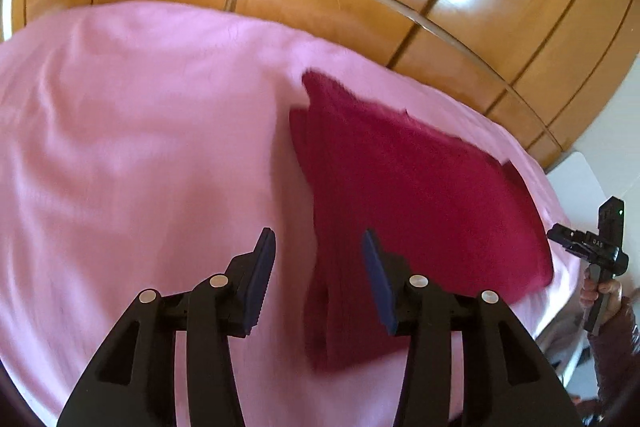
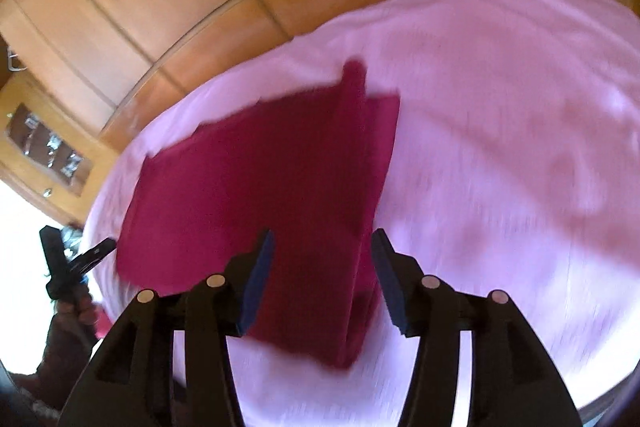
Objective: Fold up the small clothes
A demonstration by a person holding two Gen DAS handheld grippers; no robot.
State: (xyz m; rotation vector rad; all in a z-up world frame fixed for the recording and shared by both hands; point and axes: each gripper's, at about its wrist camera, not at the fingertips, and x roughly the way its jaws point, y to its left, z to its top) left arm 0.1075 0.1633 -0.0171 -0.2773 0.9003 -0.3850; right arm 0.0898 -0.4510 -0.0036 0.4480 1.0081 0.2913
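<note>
Item: dark crimson folded cloth garment (image 1: 420, 195), flat on pink bedsheet (image 1: 140, 147) for folding. Left gripper (image 1: 318, 267), right gripper (image 2: 322, 267): jaws spread, empty, above garment.

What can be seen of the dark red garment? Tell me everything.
The dark red garment is a soft, plain crimson cloth, folded into a rough wedge with layered edges along one side. It lies flat on the pink bedsheet, touching nothing else. Neither open hand-held gripper, left or right, touches it. Blur hides finer detail.
</note>
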